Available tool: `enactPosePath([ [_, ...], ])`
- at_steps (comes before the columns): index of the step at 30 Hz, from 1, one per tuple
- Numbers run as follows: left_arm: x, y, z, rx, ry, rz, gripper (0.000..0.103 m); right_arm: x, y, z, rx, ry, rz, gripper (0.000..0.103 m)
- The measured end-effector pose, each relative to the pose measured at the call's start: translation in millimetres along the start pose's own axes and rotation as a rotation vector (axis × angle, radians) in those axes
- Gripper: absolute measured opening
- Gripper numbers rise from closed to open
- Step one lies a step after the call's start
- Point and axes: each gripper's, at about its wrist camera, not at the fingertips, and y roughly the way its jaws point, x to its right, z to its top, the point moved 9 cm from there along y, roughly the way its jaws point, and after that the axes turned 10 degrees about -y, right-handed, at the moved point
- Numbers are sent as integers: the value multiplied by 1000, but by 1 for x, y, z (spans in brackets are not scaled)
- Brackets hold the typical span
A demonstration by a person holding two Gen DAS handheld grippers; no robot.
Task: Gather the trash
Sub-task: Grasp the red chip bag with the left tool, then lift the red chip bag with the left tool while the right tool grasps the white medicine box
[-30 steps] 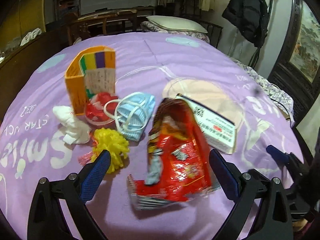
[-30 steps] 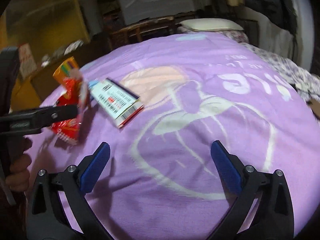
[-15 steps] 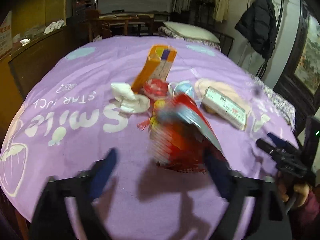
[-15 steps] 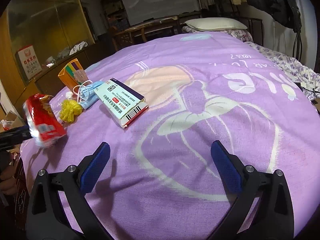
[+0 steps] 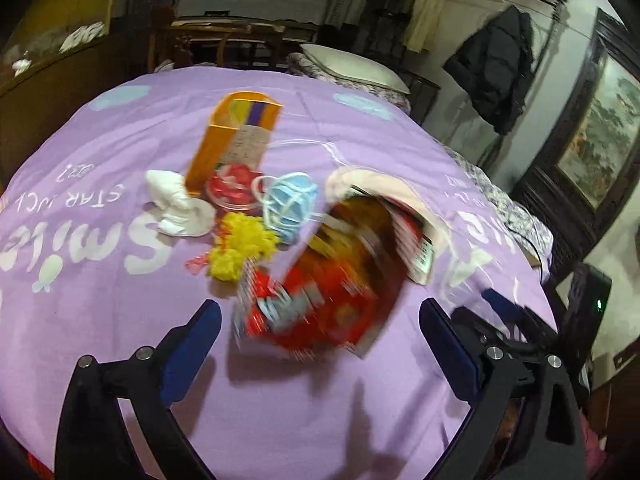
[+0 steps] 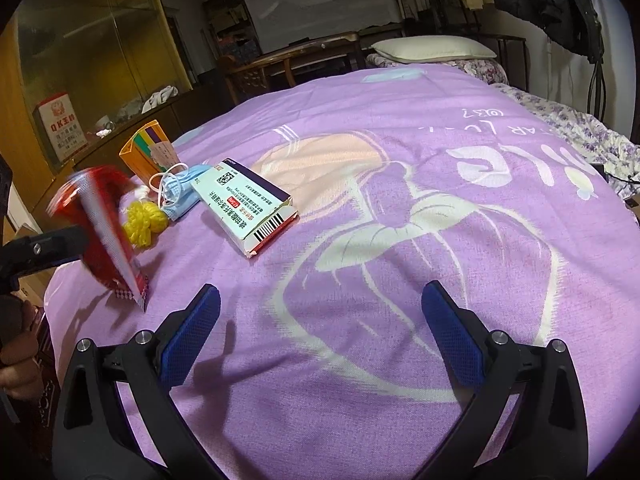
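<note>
Trash on purple blanket (image 5: pixel 120 320), mostly heaped. Red snack bag (image 5: pixel 332 276), smeared by blur, tilted between the spread fingers of the left gripper (image 5: pixel 320 308), touching neither blue pad; jaws just now opening, released, gripping nothing. From the right wrist view, same bag at 9 o'clock, lower corner down near the blanket. At 11 o'clock of the bag: yellow pompom (image 5: pixel 240 246) just beside it, then blue face mask (image 5: pixel 292 204), crumpled white tissue (image 5: pixel 176 204), red-filled cup (image 5: pixel 234 188), and upright orange carton (image 5: pixel 232 136) farthest. At 2 o'clock of the bag, medicine box (image 6: pixel 244 204), partly hidden behind it. Right gripper (image 6: pixel 321 290) spread wide over bare blanket, holding nothing.
</note>
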Motion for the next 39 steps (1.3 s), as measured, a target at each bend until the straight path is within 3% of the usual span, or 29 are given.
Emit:
enactPosePath([
  [6, 10, -5, -5, 24, 55, 15, 97, 1, 0, 0, 3, 3, 3, 97],
  [14, 25, 18, 17, 58, 133, 54, 97, 1, 0, 0, 4, 6, 7, 97],
  [20, 26, 68, 22, -17, 149, 83, 97, 1, 0, 0, 7, 10, 16, 97],
  [22, 18, 80, 17, -56, 130, 93, 76, 1, 0, 0, 8, 10, 18, 97],
  [23, 16, 82, 12, -84, 126, 75, 54, 1, 0, 0, 8, 10, 18, 97],
  [24, 14, 81, 10, -95, 122, 65, 41, 1, 0, 0, 8, 11, 18, 97],
  [26, 8, 67, 9, -64, 124, 67, 34, 1, 0, 0, 7, 10, 17, 97],
  [30, -16, 20, 7, 5, 107, 82, 33, 2, 0, -1, 6, 9, 15, 97],
  [34, -56, -12, 0, 14, 45, 139, 33, 2, 1, -1, 5, 8, 13, 97],
  [39, -100, -33, -13, 17, -48, 178, 43, 1, 1, -2, -3, -3, -2, 97],
])
